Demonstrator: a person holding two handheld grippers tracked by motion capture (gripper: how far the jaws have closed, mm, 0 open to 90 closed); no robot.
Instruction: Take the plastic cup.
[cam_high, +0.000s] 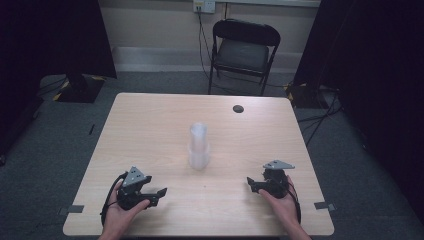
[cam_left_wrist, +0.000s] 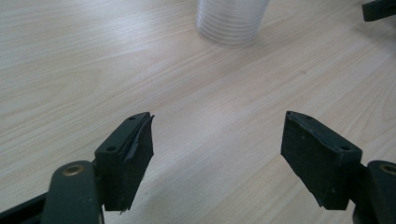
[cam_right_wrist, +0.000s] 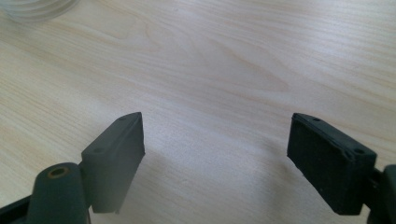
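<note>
A stack of clear plastic cups (cam_high: 198, 145) stands upright in the middle of the light wooden table (cam_high: 150, 120). Its ribbed base (cam_left_wrist: 232, 21) is at the top of the left gripper view, and an edge of the stack (cam_right_wrist: 37, 9) is at the top left of the right gripper view. My left gripper (cam_high: 159, 194) rests near the table's front left, open, with bare table between its jaws (cam_left_wrist: 217, 149). Near the front right my right gripper (cam_high: 249, 183) is open too, holding nothing (cam_right_wrist: 215, 149). Both point inward toward the cups.
A small dark round spot (cam_high: 238, 108) lies near the table's far edge. A black folding chair (cam_high: 243, 50) stands beyond the table. Tape marks (cam_high: 75, 209) sit at the front corners. Dark curtains hang at both sides.
</note>
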